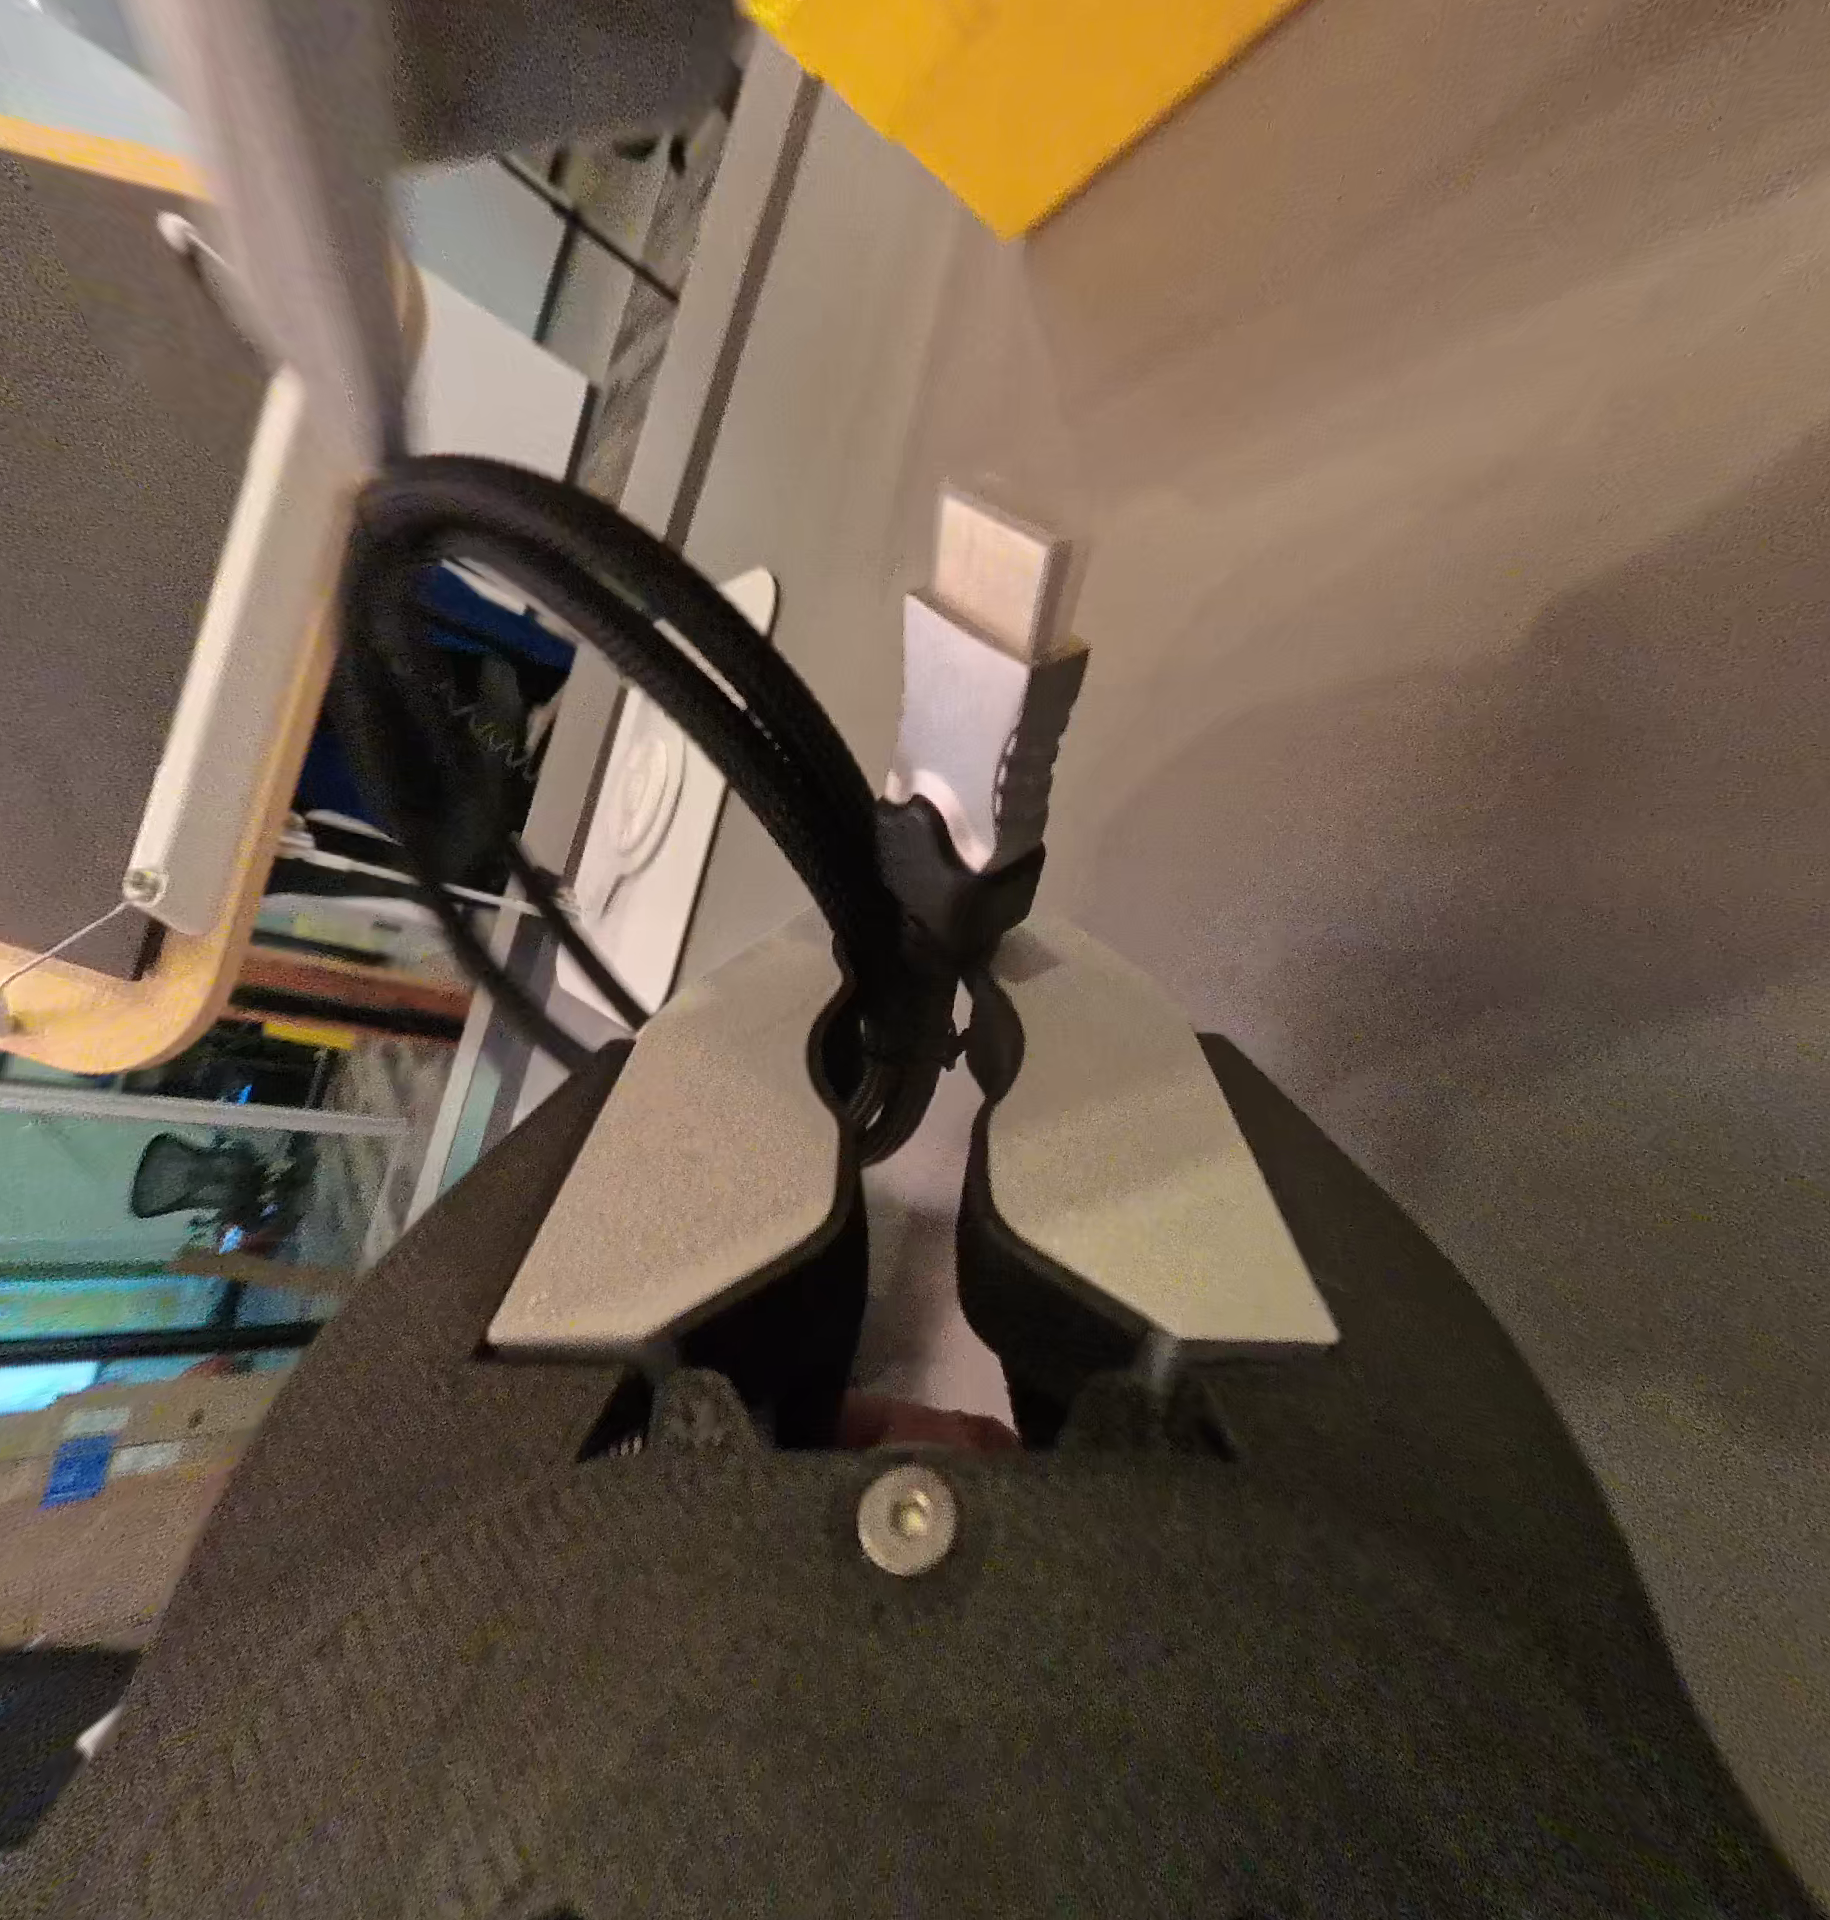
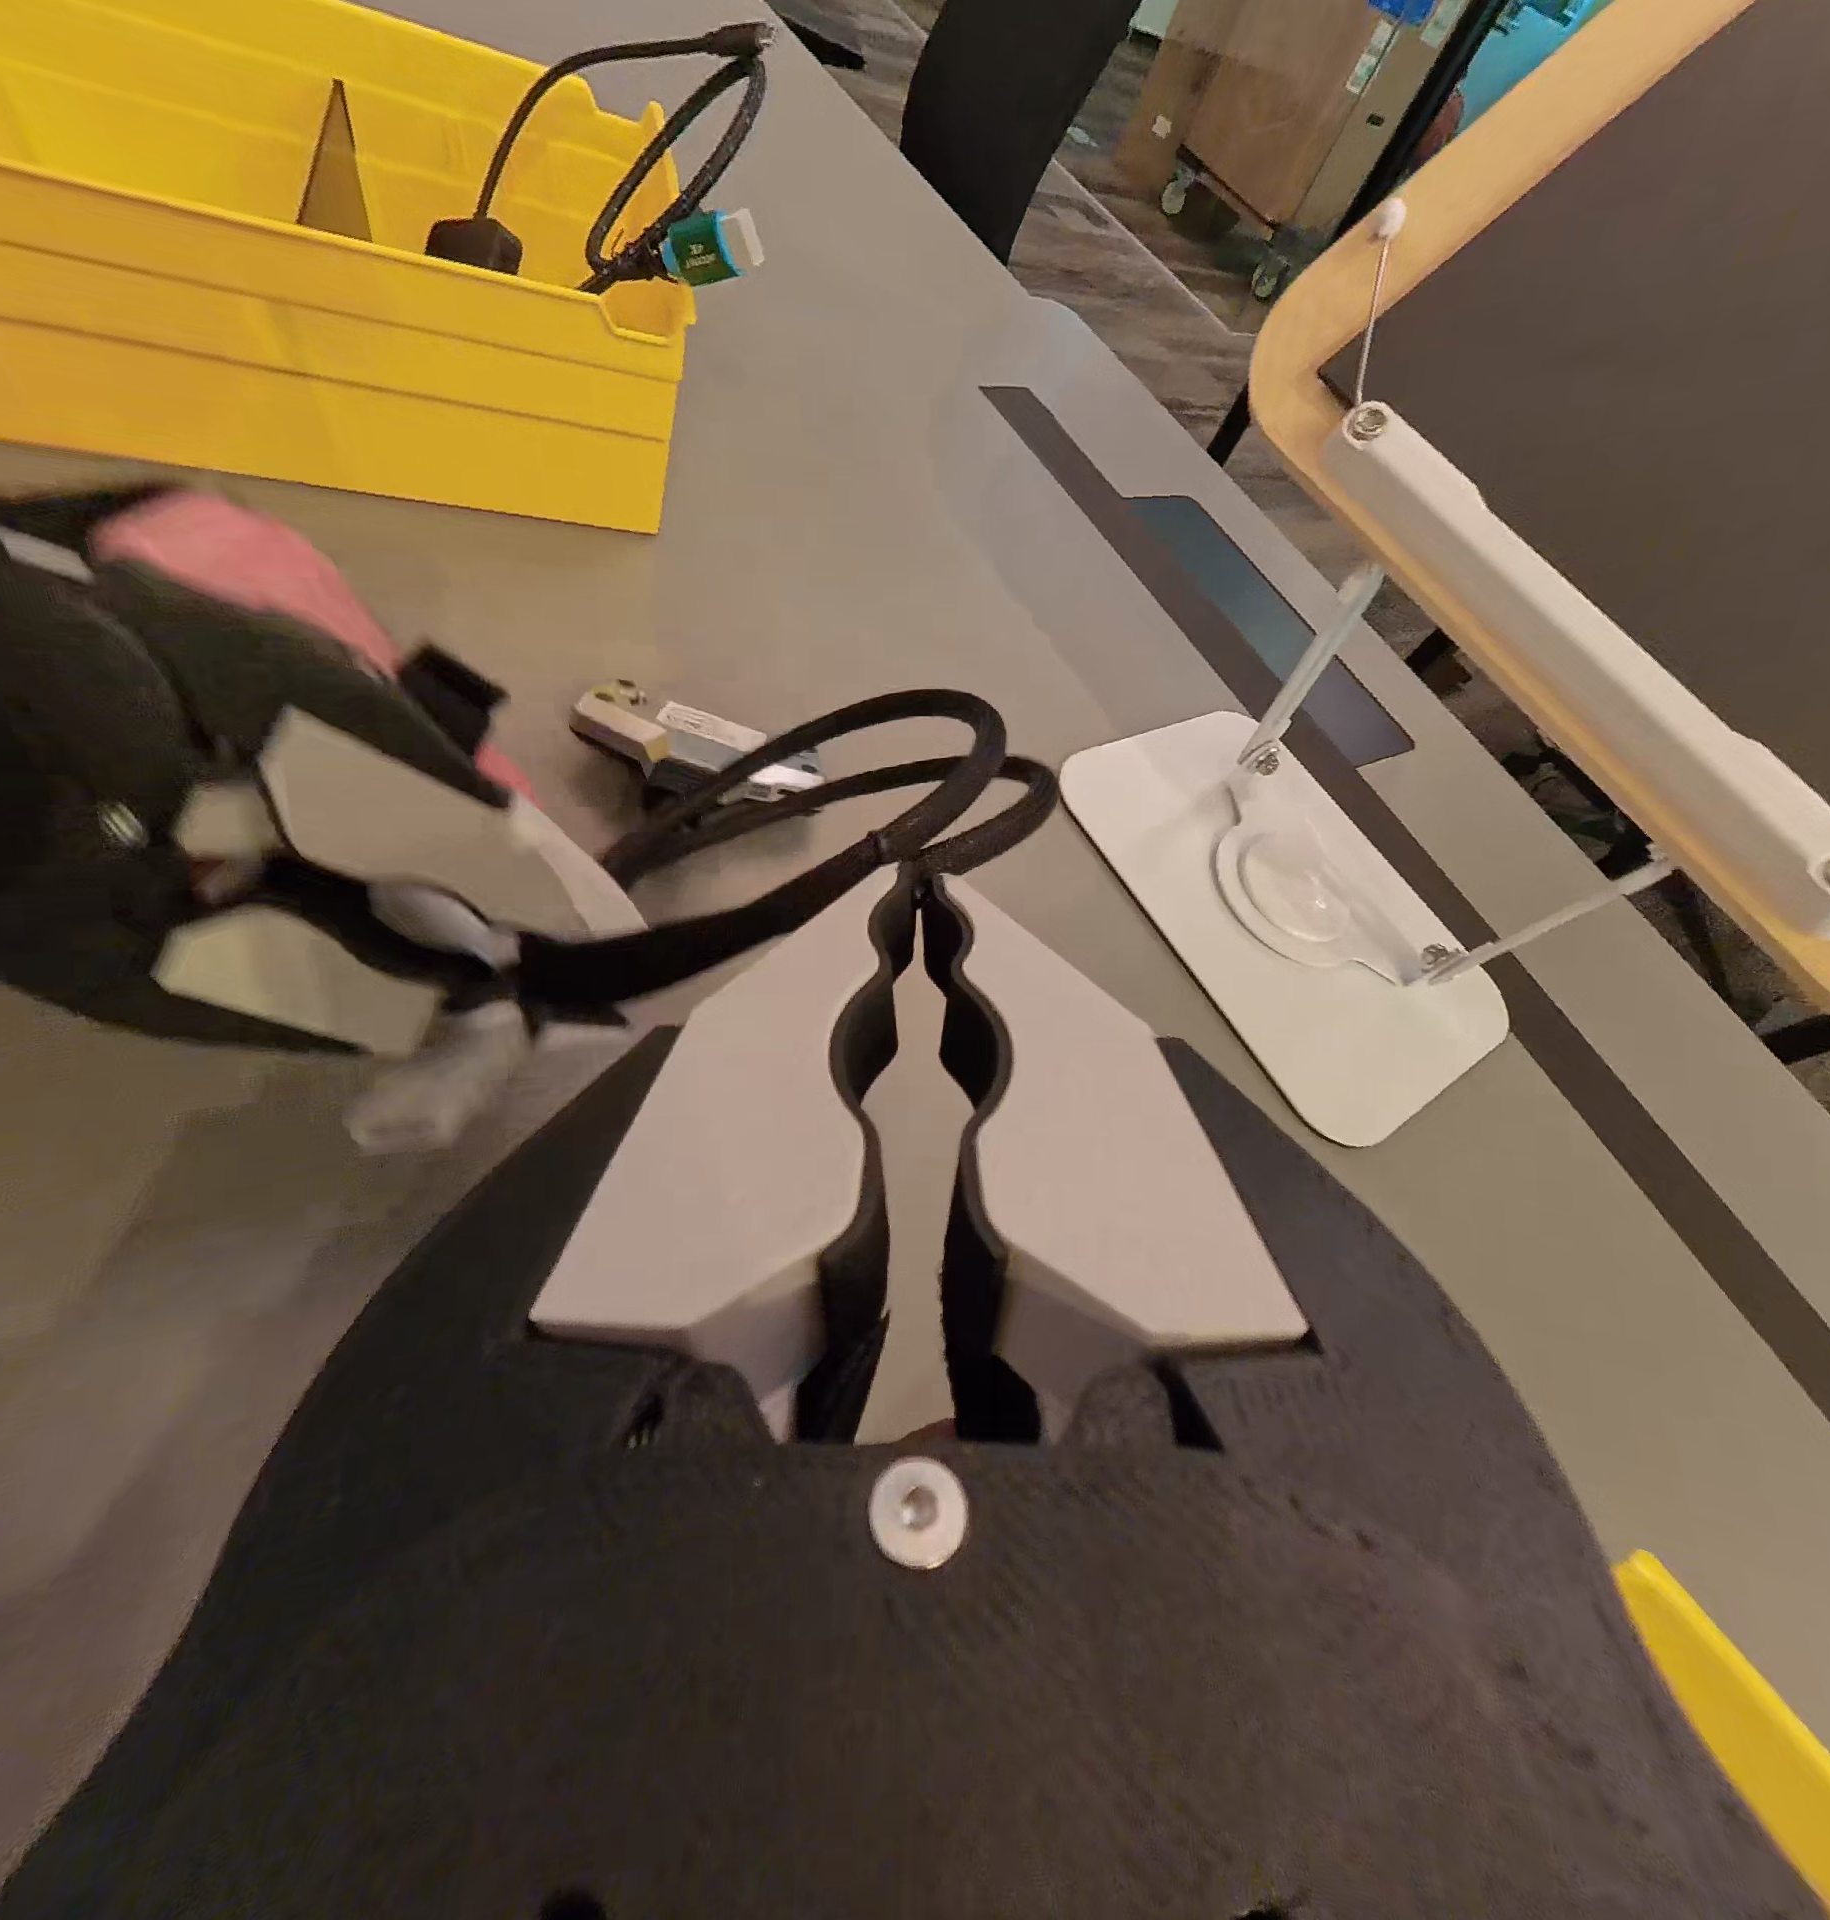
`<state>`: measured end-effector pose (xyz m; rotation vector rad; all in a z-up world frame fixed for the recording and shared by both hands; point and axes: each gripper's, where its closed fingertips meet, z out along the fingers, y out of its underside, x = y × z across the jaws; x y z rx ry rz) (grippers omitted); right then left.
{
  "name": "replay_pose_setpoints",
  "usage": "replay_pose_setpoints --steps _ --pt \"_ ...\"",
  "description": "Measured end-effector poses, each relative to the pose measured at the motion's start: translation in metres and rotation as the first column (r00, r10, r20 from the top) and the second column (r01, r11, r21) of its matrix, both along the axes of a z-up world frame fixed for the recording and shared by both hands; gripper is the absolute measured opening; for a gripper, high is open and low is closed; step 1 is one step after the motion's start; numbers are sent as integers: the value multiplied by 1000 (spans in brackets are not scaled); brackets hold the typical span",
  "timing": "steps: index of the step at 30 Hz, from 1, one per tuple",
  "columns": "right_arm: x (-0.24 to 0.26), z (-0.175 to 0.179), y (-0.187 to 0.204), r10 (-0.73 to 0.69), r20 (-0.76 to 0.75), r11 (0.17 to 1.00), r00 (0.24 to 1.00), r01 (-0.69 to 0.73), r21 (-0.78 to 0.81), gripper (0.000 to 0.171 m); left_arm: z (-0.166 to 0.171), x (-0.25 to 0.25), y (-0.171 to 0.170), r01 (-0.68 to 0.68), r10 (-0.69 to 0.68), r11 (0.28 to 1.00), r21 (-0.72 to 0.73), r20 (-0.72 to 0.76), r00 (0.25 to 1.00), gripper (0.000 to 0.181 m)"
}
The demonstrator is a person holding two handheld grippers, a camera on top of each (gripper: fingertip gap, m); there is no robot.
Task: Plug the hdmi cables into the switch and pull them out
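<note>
Left gripper [image 1: 921, 997] jaws clench HDMI cable [image 1: 682, 644] behind its plug [image 1: 984, 686], aiming it; right gripper [image 2: 921, 904] jaws clamped on the cable's braid, prob. steadying slack.

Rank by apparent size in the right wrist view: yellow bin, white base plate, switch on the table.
1. yellow bin
2. white base plate
3. switch
The bin is partly cropped, yet clearly largest.
</note>
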<state>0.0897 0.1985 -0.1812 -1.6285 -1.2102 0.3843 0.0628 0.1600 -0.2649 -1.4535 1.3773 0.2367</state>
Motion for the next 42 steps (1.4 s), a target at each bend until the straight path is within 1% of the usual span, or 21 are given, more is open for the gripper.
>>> replay_pose_setpoints --steps 3,6,7,8,11,14,18,20,22,24,26,29,33,36,37,39,42 --pt "5 4 0 16 -10 1000 1000 -15 4 0 36 -12 -5 50 -48 999 -16 95 994 14" --pt "3 5 -3 28 -9 999 1000 -28 19 0 64 -21 -5 111 -106 994 -24 135 985 14" --pt "2 4 -4 32 -16 999 999 -32 18 0 71 -22 -7 152 -144 987 -44 155 977 15" --pt "1 4 -5 37 -26 999 999 -36 21 0 75 -24 -7 179 -163 980 -81 179 970 15" --pt "-4 4 -12 73 -75 997 995 -71 28 0 92 -33 5 200 -158 970 -138 264 951 13" --pt "-9 7 -20 123 -112 992 986 -118 44 0 103 -42 21 205 -124 953 -225 330 936 11" --pt "-17 4 -26 164 -81 984 983 -157 85 0 102 -45 38 206 -102 919 -335 303 948 11" --pt "-21 0 -30 191 -44 976 981 -185 117 0 99 -45 44 198 -95 896 -398 265 960 11" --pt "-28 -5 -37 222 6 963 975 -220 153 0 98 -44 53 177 -92 892 -415 216 972 13" --pt "-37 -13 -43 235 81 950 969 -246 194 0 91 -41 59 154 -108 877 -455 126 986 14" --pt "-46 -14 -50 254 109 936 961 -273 223 0 83 -36 68 127 -108 859 -496 67 992 17" --pt "-55 -19 -55 258 173 919 951 -297 261 0 65 -28 79 105 -160 853 -511 -64 985 18" --pt "-61 -33 -60 261 234 903 936 -323 283 0 31 -22 77 94 -276 791 -605 -215 937 16" --pt "-62 -42 -62 268 250 905 931 -332 267 0 11 -18 72 92 -341 749 -657 -261 903 15" --pt "-62 -46 -63 273 254 907 928 -336 253 0 4 -17 71 92 -363 747 -659 -288 886 15" --pt "-62 -58 -68 299 286 907 910 -365 211 0 -9 -7 66 131 -411 730 -671 -278 868 17" --pt "-64 -75 -76 341 293 911 893 -391 129 0 -36 5 54 159 -484 719 -676 -323 813 21"
